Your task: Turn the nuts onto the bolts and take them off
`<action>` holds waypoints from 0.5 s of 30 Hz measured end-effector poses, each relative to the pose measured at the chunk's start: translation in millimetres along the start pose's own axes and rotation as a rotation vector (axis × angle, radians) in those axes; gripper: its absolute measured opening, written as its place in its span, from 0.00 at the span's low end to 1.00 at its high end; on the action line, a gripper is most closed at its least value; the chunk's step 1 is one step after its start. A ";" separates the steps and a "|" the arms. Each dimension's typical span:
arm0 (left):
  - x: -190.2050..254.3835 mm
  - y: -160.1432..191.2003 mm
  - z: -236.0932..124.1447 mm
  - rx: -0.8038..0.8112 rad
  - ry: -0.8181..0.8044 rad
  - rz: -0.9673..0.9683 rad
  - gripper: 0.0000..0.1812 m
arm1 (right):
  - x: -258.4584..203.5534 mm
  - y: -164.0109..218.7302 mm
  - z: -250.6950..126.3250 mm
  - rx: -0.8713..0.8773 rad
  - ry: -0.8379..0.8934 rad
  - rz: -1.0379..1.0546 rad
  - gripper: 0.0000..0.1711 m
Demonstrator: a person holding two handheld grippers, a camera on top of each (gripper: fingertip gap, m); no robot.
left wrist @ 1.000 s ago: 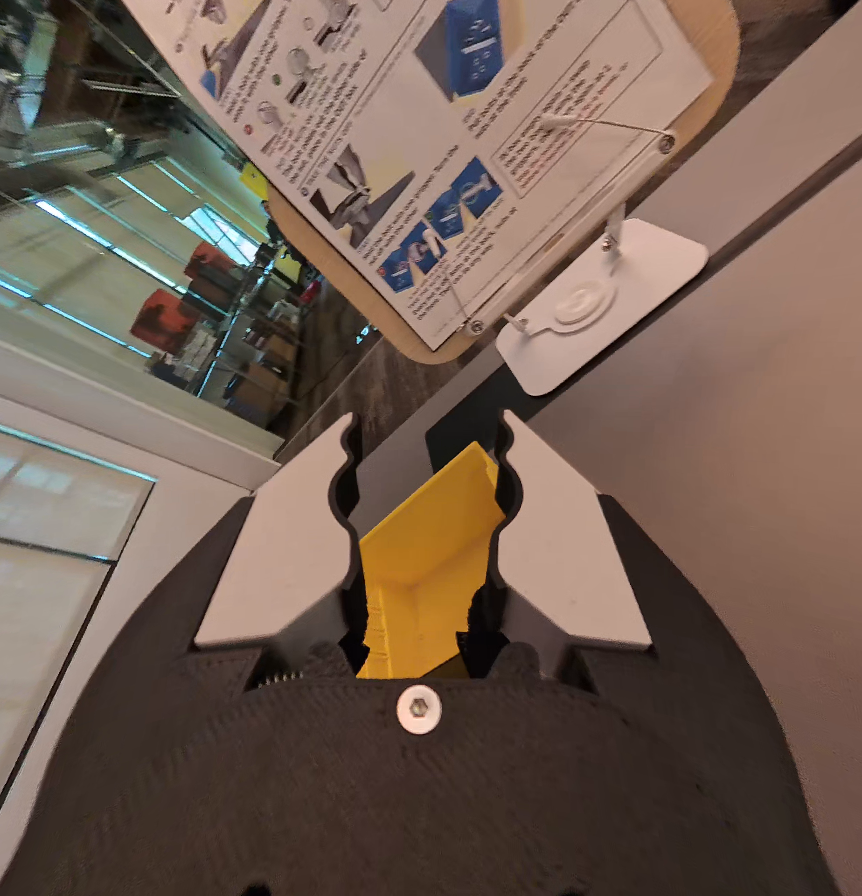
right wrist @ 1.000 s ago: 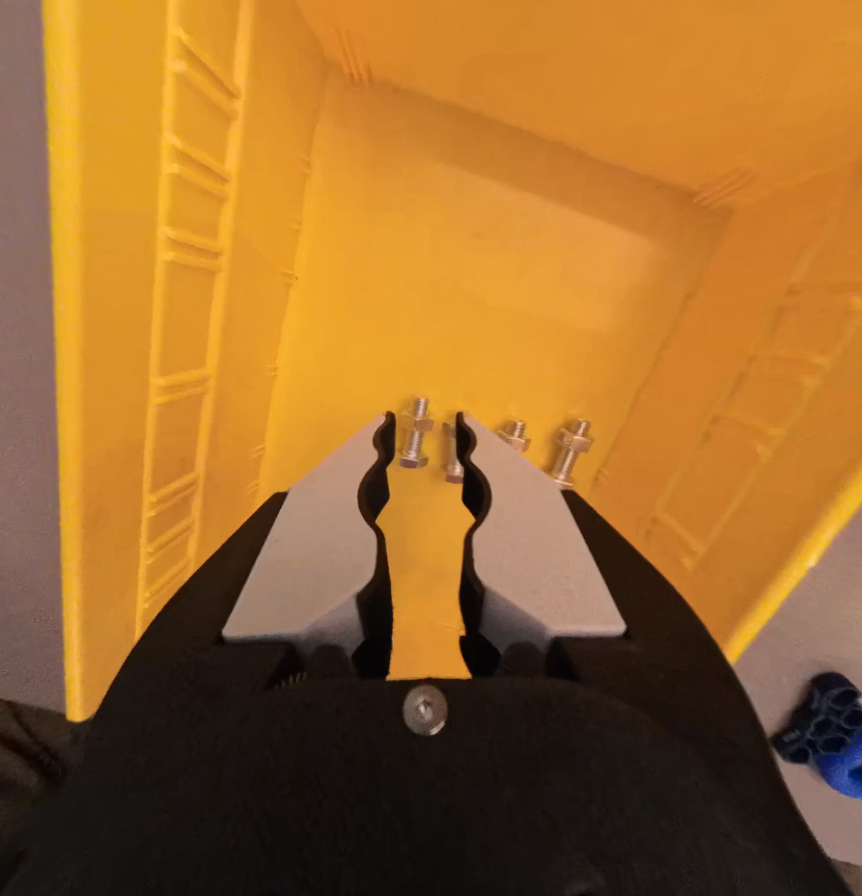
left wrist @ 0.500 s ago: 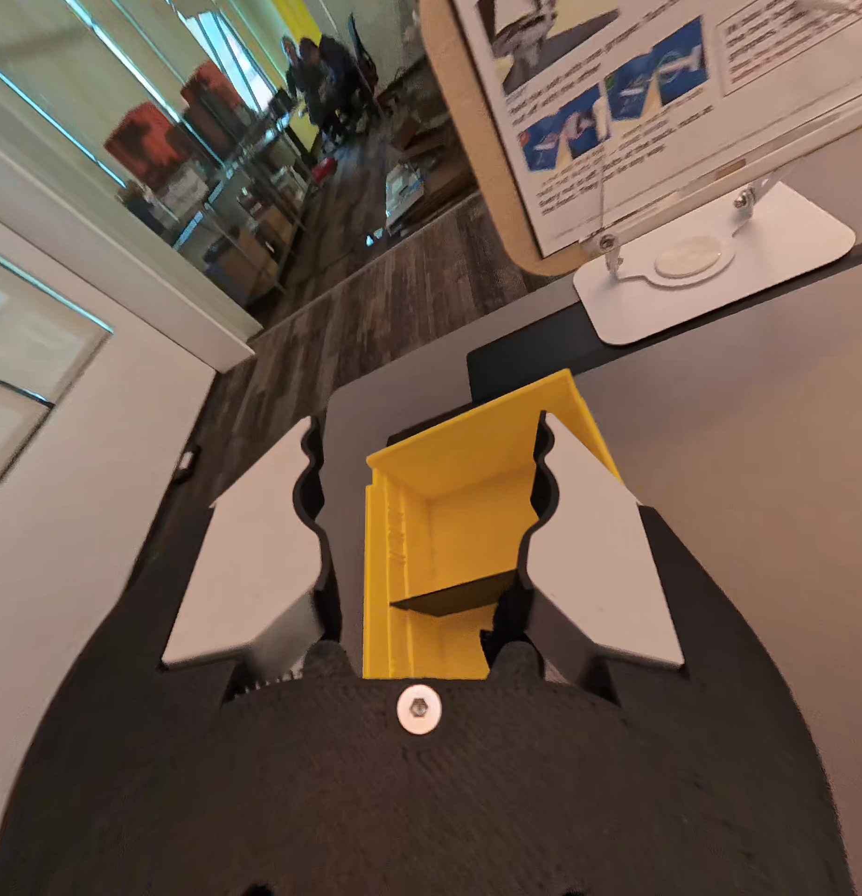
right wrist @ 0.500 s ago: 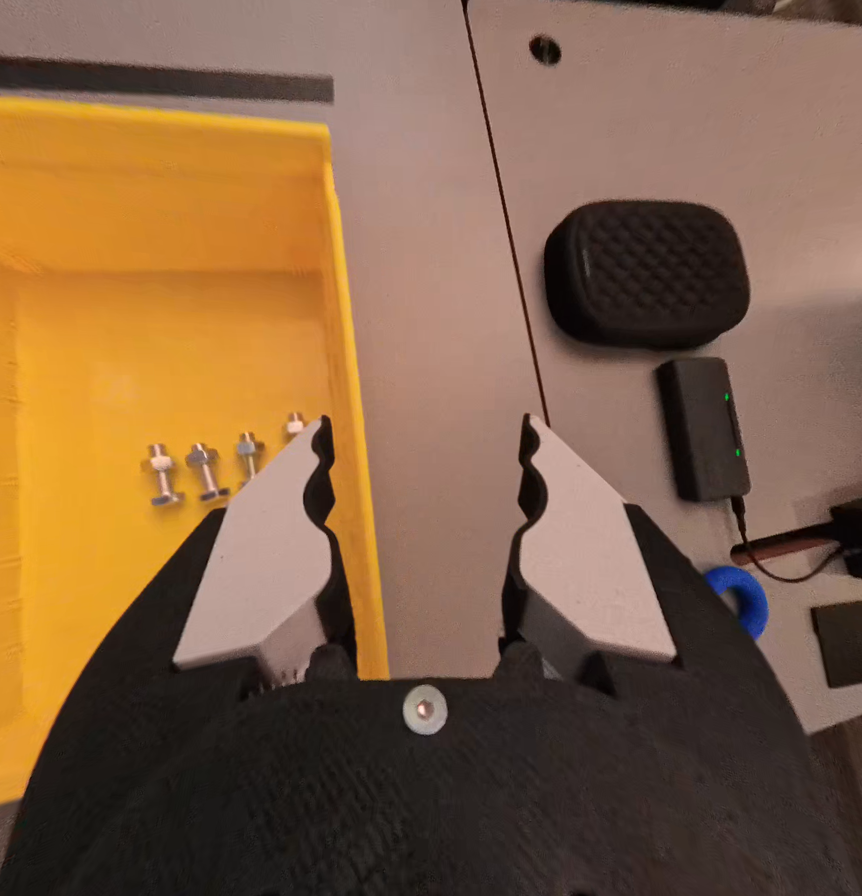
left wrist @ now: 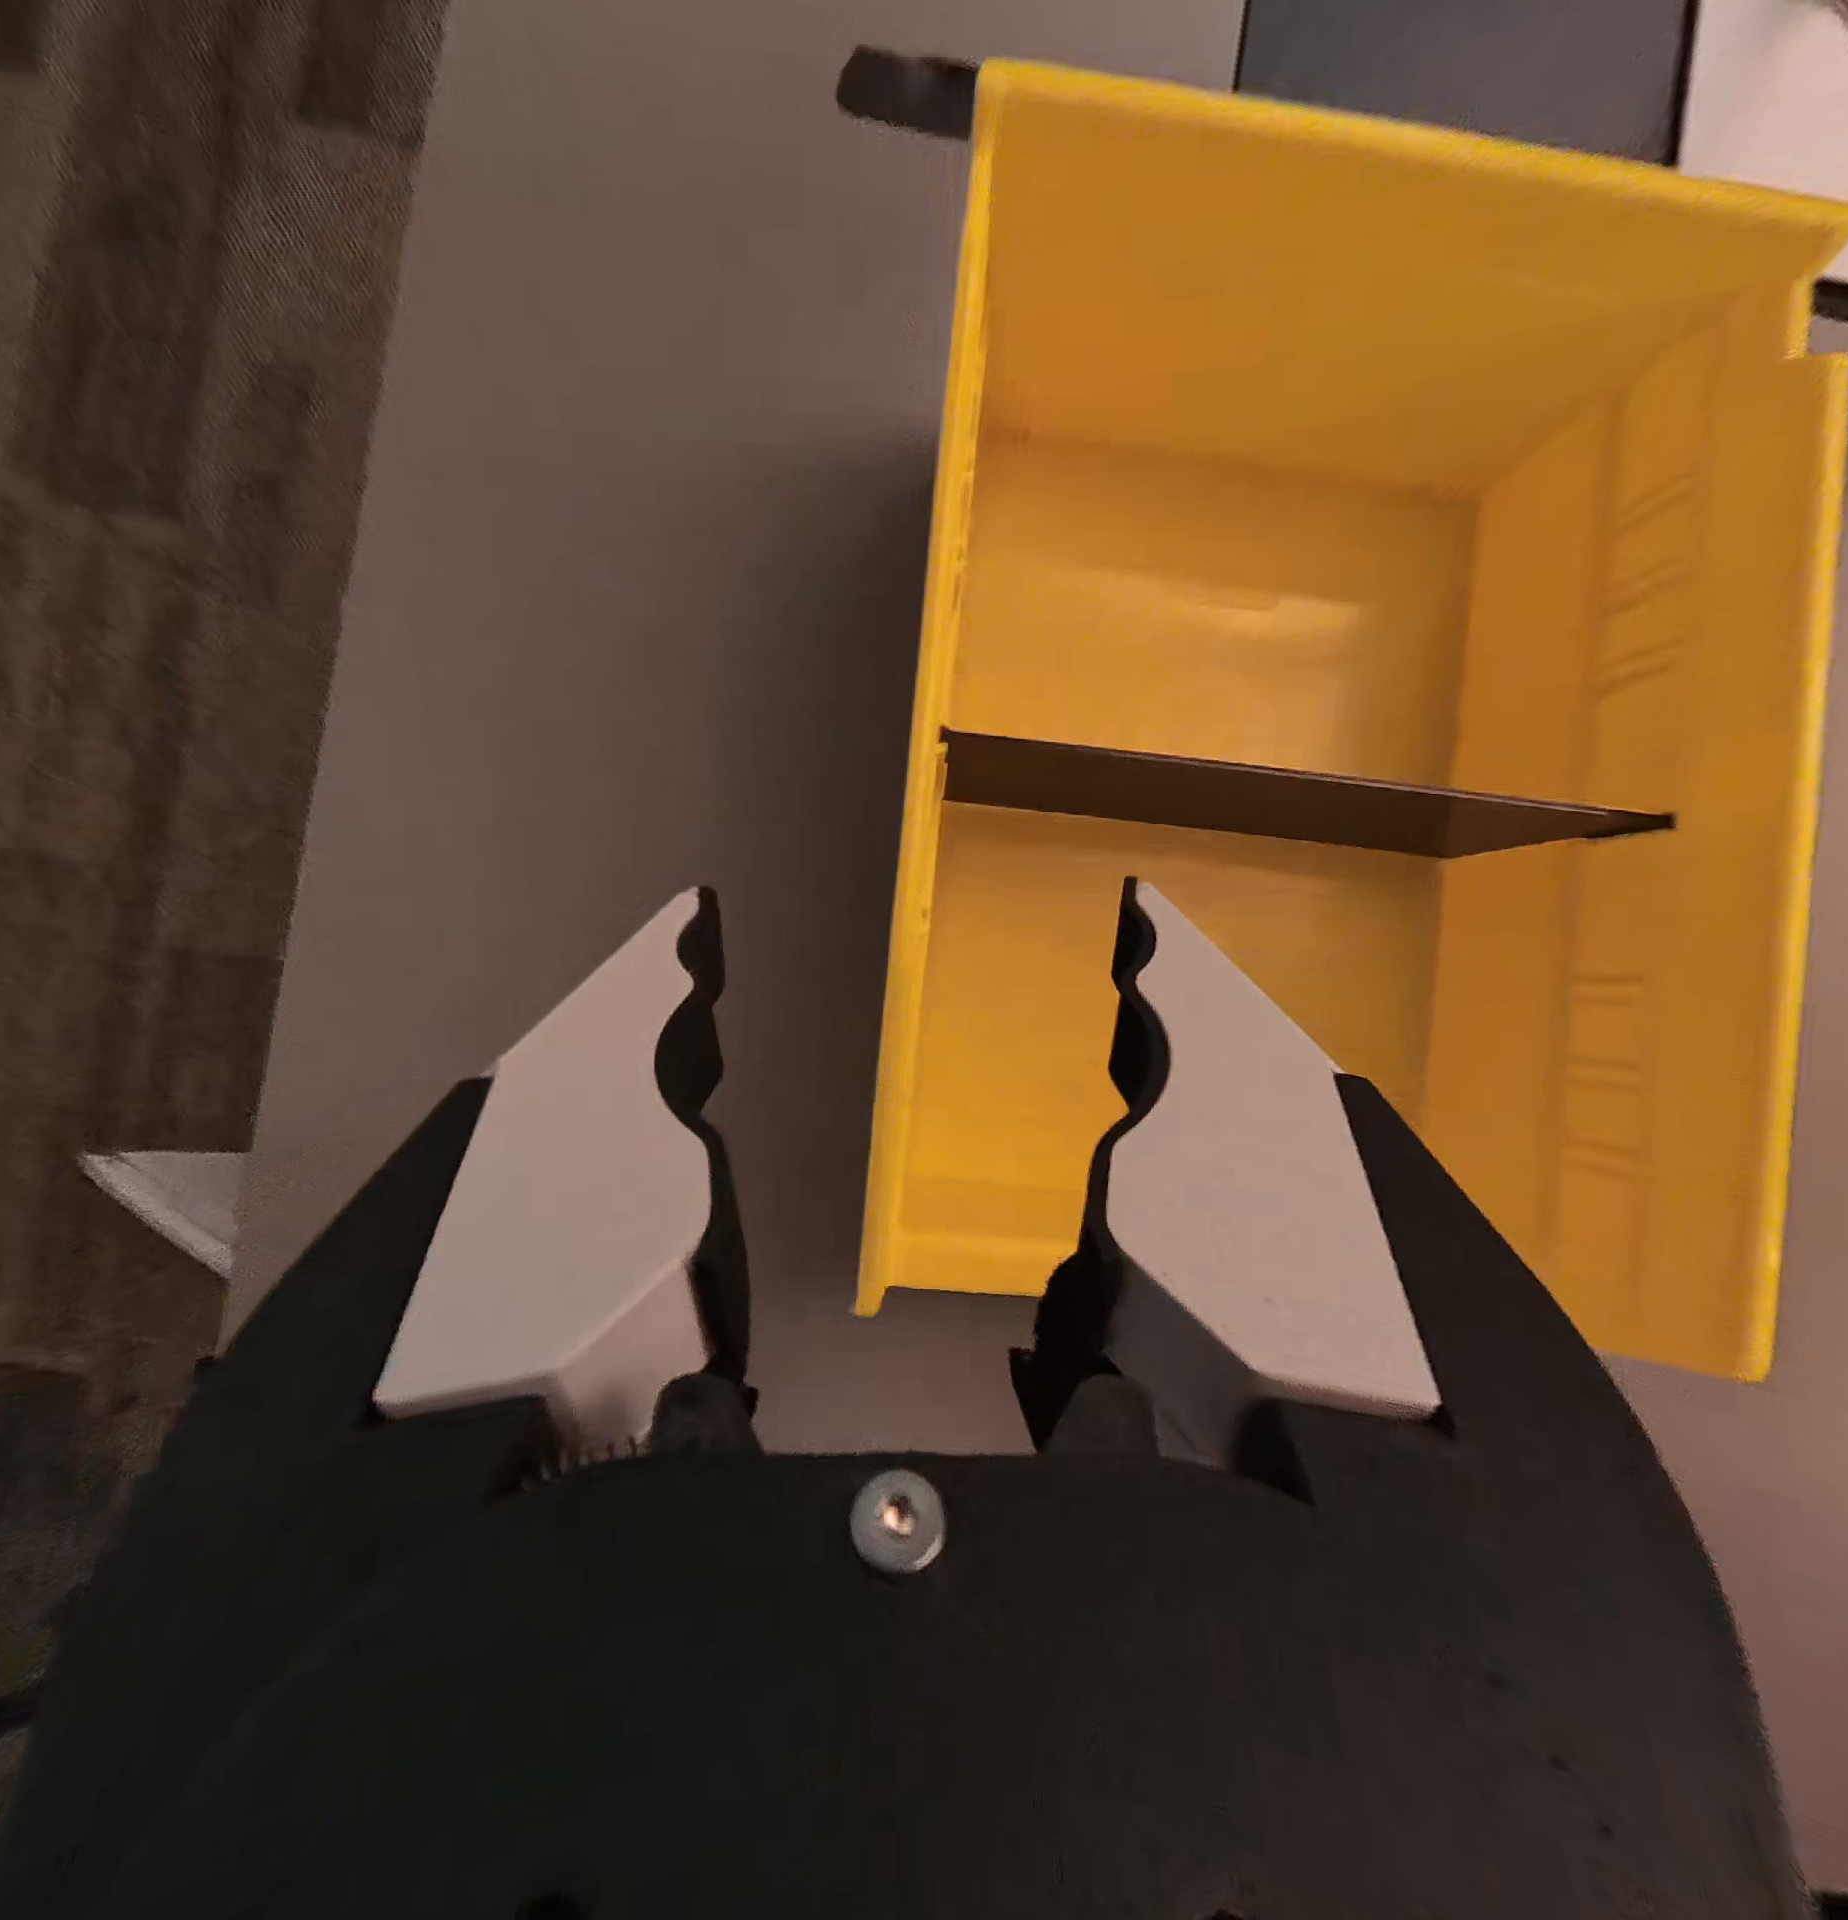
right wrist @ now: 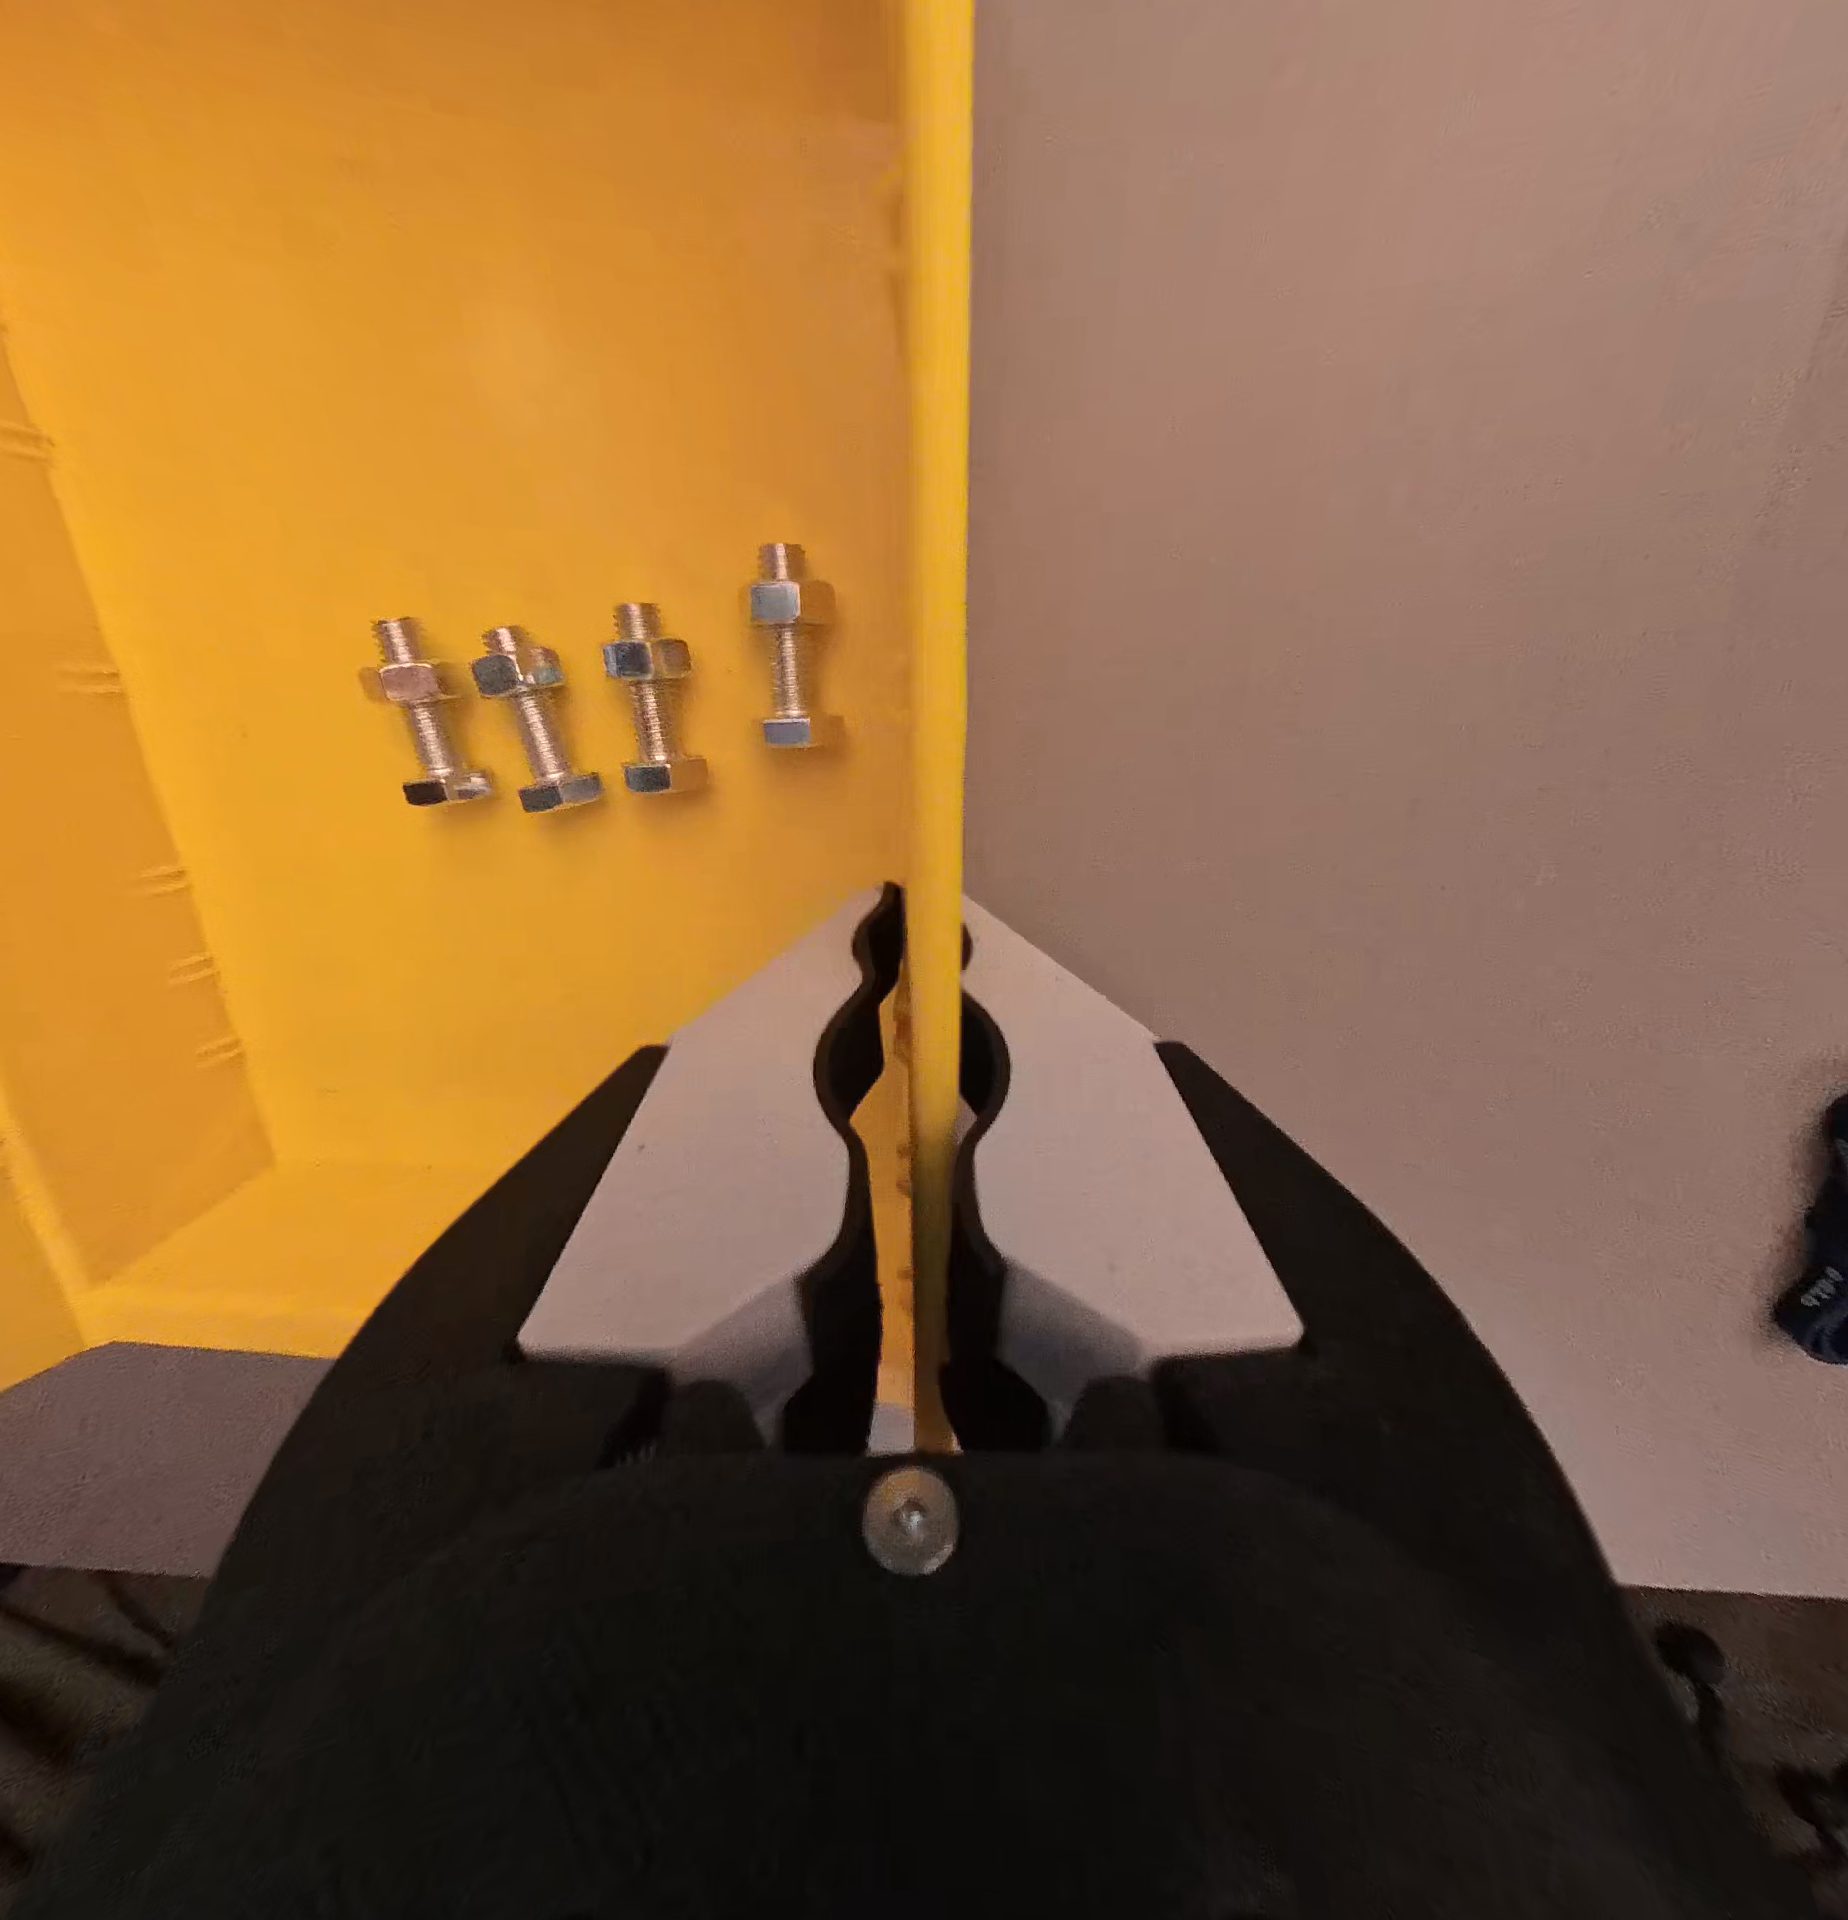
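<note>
The right gripper (right wrist: 925, 914) is clamped on the right-hand wall of a yellow bin (right wrist: 939, 520), its two grey fingers (right wrist: 754, 1122) pressed against either side of the thin plastic edge, one inside the bin and one outside. On the bin's floor, just left of that wall, lie four bolts in a loose row, each with a nut threaded near its tip — the nearest to the wall (right wrist: 790, 649) sits a little farther up than the other three (right wrist: 645, 701) (right wrist: 530, 717) (right wrist: 421, 712). The bin rests on a grey table (right wrist: 1419, 623), and a dark blue object (right wrist: 1845, 1236), too blurred to identify, lies at the right edge. In the left wrist view, the left gripper (left wrist: 915, 894) is spread wide and holds nothing — it hovers over the near left wall of a second yellow bin (left wrist: 1315, 260), which a dark divider (left wrist: 1263, 800) splits into two compartments.
</note>
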State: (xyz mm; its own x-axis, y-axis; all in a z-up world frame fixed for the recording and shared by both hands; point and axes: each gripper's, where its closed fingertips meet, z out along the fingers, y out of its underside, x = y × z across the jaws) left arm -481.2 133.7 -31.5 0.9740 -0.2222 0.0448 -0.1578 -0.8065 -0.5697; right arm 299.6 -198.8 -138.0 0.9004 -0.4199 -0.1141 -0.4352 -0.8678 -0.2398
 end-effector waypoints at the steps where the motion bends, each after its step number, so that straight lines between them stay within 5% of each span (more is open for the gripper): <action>1: -3.0 2.9 5.4 -0.014 0.014 -0.017 0.41 | -1.8 0.4 0.4 -0.013 -0.004 0.000 0.02; 11: -10.2 31.3 46.7 -0.183 0.101 -0.052 0.28 | -50.0 -2.2 7.6 -0.112 -0.111 -0.010 0.03; 15: -3.4 43.3 59.6 -0.268 0.143 -0.047 0.12 | -67.5 -5.3 11.5 -0.155 -0.125 -0.023 0.03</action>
State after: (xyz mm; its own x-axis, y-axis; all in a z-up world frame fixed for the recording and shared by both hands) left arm -481.7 132.2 -105.3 0.9514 -0.2411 0.1917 -0.1694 -0.9293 -0.3282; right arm 241.2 -162.8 -140.1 0.8989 -0.3721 -0.2314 -0.4012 -0.9113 -0.0930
